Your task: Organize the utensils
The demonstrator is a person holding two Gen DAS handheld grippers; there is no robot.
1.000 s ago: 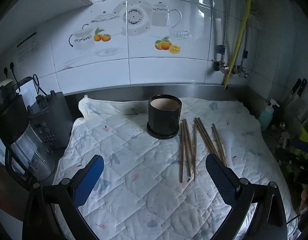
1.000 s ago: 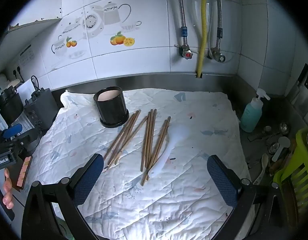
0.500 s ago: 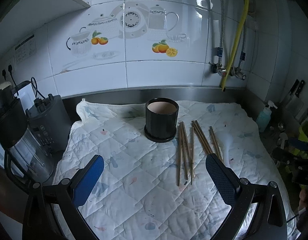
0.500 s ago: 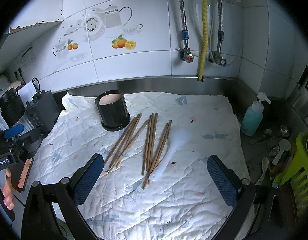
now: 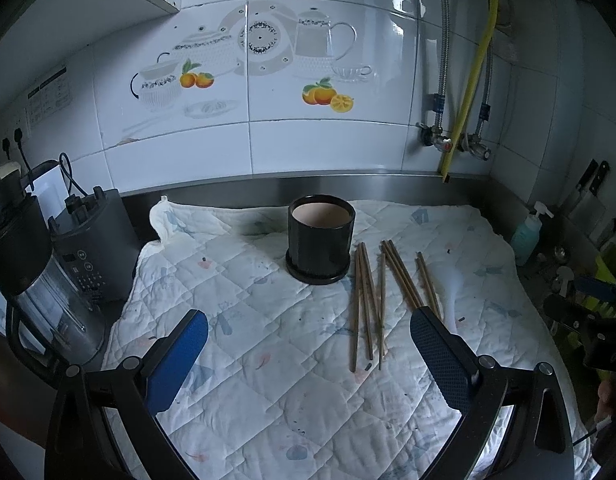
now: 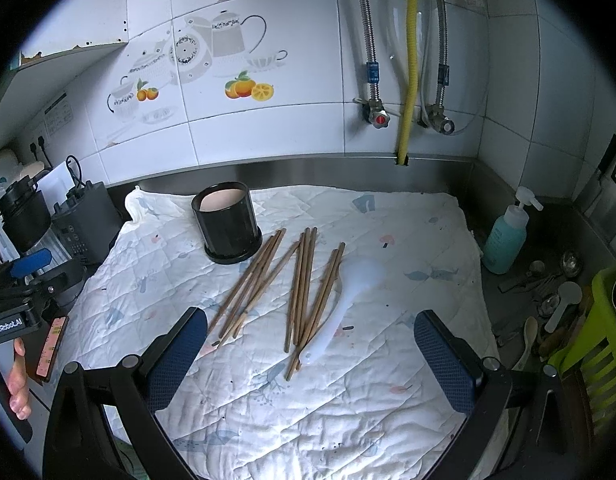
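Blender: stands at the far left edge of the counter, beside a dark appliance base with a button panel.
Quilted cloth: white with faint coloured prints, spread over the counter, carrying the utensils.
Left hand-held gripper: wide open, blue-padded fingers well apart, nothing between them, hovering above the near part of the cloth.
Black holder: a round, upright pot on a saucer-like base, toward the back left of the cloth; its pale inside shows no utensils.
Chopsticks: a loose scatter of brown wooden sticks lying flat on the cloth just right of the holder, roughly in three bunches that fan toward the near side; the leftmost bunch reaches close to the holder's base.
White rice paddle: flat on the cloth at the right of the chopsticks, its handle end touching or crossing the rightmost bunch.
Right hand-held gripper: also wide open and empty, held above the near ends of the chopsticks.
Soap bottle: teal pump bottle standing on the bare counter, right of the cloth.
Green rack: at the far right edge, with spoons lying beside it.
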